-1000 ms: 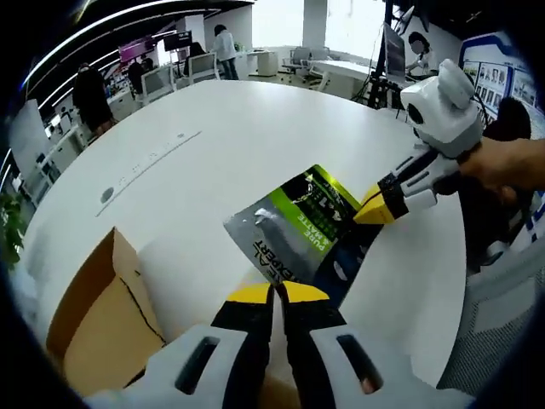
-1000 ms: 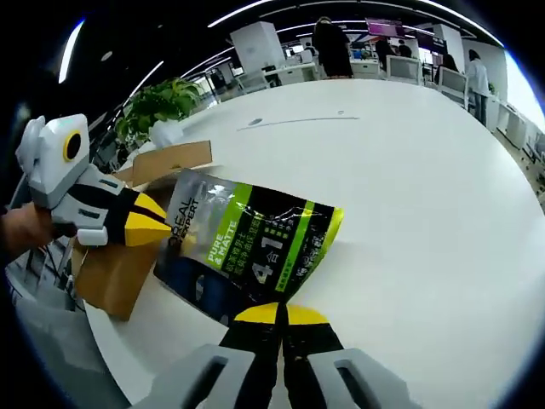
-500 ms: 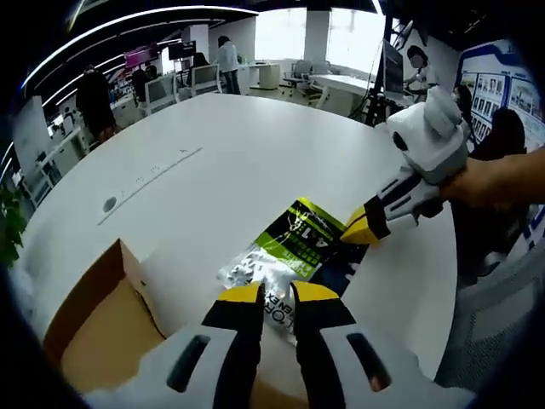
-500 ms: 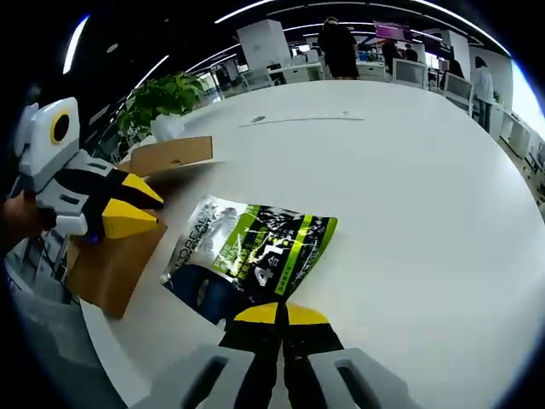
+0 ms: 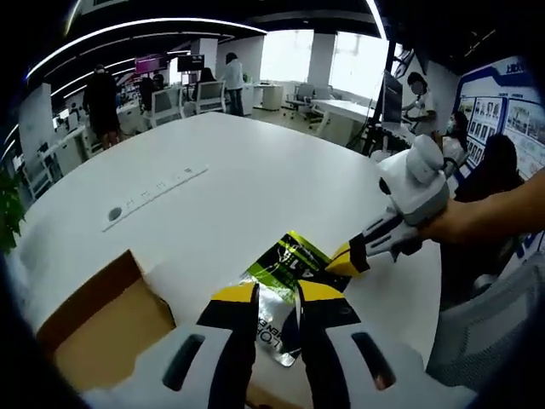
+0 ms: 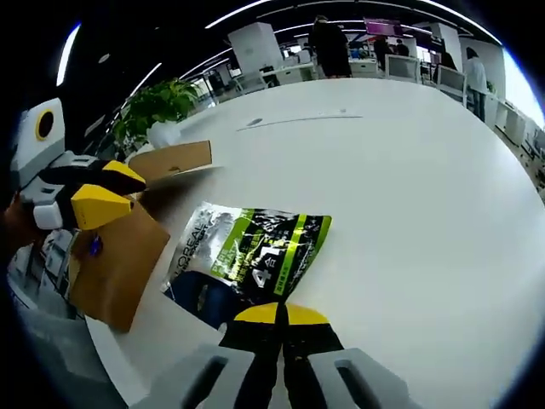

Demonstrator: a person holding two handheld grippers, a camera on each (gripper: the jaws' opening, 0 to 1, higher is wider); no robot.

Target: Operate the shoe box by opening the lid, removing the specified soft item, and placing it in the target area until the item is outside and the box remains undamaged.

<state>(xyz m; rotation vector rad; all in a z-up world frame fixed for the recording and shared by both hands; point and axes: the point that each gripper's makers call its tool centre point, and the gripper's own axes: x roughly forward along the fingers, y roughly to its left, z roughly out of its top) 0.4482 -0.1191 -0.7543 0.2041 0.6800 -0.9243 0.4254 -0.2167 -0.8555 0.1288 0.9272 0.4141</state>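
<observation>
In the left gripper view, one soft pouch [image 5: 285, 285] lies flat on the white table [image 5: 238, 179], green and black with a silvery end, its long axis running from near the left gripper [image 5: 277, 294] up and to the right toward the right gripper [image 5: 347, 260]. The left gripper's yellow-tipped jaws stand slightly apart with the pouch's near end behind them, so the lower part of the pouch is hidden — nothing is pinched between them. The right gripper comes in from the right, held by a hand [image 5: 451, 223]; its tips sit closed on the pouch's far corner. One brown shoe box [image 5: 98, 328] sits at lower left, open, its flap raised and its near side cut off by the gripper body. In the right gripper view, the pouch [image 6: 251, 256] lies outside the box, just beside it, its long axis running left to right across the table [image 6: 426, 187], the lettered end toward the box [image 6: 115, 264] and the near edge reaching this gripper's tips. The right gripper [image 6: 277, 313] has its jaws pressed together on that near edge — the contact itself is hard to make out under the yellow pads. The left gripper [image 6: 102, 200] hovers above the box at left, jaws a little parted, holding nothing. The print on the pouch is only partly legible.
</observation>
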